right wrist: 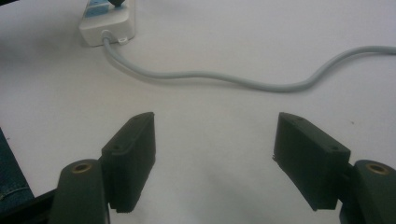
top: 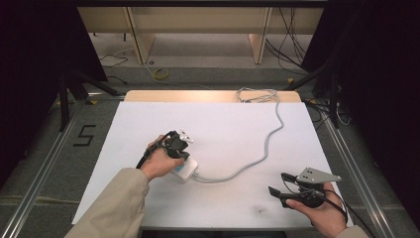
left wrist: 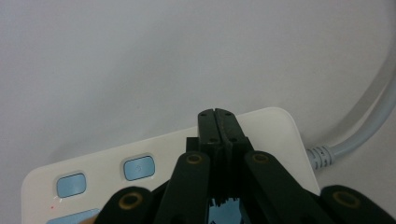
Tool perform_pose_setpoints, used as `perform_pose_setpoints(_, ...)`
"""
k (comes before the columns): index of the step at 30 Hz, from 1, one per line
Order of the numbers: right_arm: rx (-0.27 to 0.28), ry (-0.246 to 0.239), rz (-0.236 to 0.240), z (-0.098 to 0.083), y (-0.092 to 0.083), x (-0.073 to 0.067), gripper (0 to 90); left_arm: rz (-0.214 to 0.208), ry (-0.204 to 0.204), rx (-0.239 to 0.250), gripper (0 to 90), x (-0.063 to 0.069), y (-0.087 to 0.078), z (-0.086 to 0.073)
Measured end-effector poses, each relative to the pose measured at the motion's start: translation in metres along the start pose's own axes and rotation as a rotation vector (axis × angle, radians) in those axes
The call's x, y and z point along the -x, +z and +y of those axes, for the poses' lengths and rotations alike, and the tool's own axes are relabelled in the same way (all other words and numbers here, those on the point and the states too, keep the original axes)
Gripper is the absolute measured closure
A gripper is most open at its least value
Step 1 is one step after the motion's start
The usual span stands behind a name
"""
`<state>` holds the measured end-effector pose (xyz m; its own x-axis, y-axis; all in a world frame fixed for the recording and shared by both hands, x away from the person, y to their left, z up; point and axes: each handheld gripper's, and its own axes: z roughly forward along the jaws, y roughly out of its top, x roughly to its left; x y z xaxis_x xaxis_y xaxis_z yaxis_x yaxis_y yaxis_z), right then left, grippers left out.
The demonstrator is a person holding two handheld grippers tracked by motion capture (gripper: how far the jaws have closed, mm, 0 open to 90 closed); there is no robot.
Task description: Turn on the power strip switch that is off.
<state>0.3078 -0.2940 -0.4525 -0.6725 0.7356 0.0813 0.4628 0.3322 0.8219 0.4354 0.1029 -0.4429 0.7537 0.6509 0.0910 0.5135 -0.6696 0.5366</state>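
A white power strip [top: 185,171] with pale blue buttons [left wrist: 138,168] lies left of the table's middle. Its grey cable [top: 268,144] snakes off to the far edge. My left gripper [top: 179,147] hovers right over the strip, and in the left gripper view its jaws [left wrist: 218,115] are pressed together with nothing between them. A small white object [top: 186,135] lies just beyond that gripper. My right gripper [top: 277,184] is held low near the front right, open and empty [right wrist: 215,149]. From there the strip [right wrist: 108,21] and cable [right wrist: 210,77] lie ahead.
A white sheet [top: 223,119] covers the table, with a wooden strip [top: 148,95] along the far edge. The cable's coil [top: 256,94] rests at that edge. Beyond are the floor, a yellow ring [top: 160,74] and shelf legs.
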Motion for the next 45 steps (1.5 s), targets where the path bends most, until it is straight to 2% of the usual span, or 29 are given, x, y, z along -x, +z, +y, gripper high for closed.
perform_pose_setpoints(4, 0.0, 0.0, 0.0, -0.0001, -0.0001, 0.0001, 30.1, 0.001, -0.012, 0.002, 90.0, 0.0006, 0.0006, 0.0)
perform_pose_setpoints(8, -0.001, -0.001, 0.0, 0.0, 0.0001, 0.0, 30.0, 0.002, -0.002, -0.004, 90.0, 0.0007, 0.0006, 0.0002)
perform_pose_setpoints(18, 0.001, -0.002, 0.001, 0.0001, -0.0001, -0.0007, 30.0, -0.002, -0.007, -0.003, 90.0, 0.0003, 0.0017, 0.0002)
perform_pose_setpoints(27, 0.0, -0.004, -0.002, 0.0003, -0.0006, -0.001, 30.0, 0.005, 0.014, -0.021, 90.0, 0.0009, 0.0019, 0.0019)
perform_pose_setpoints(32, 0.002, -0.005, -0.001, 0.0003, -0.0001, -0.0012, 30.1, 0.003, 0.001, -0.017, 90.0, 0.0012, 0.0026, 0.0024)
perform_pose_setpoints(36, 0.004, -0.006, -0.001, 0.0005, 0.0, -0.0014, 30.0, 0.018, 0.034, -0.029, 90.0, 0.004, 0.0028, 0.0035)
perform_pose_setpoints(38, 0.003, -0.006, -0.001, 0.0004, 0.0001, -0.0013, 30.0, -0.003, 0.027, -0.022, 90.0, 0.0051, 0.0043, 0.004)
perform_pose_setpoints(41, 0.003, -0.005, 0.0, 0.0003, -0.0001, -0.0013, 30.0, 0.03, 0.051, -0.033, 90.0, 0.0092, 0.0053, 0.0066)
perform_pose_setpoints(45, 0.005, -0.006, 0.0, 0.0003, -0.0007, -0.0011, 29.9, 0.013, 0.027, -0.026, 90.0, 0.0066, 0.005, 0.0056)
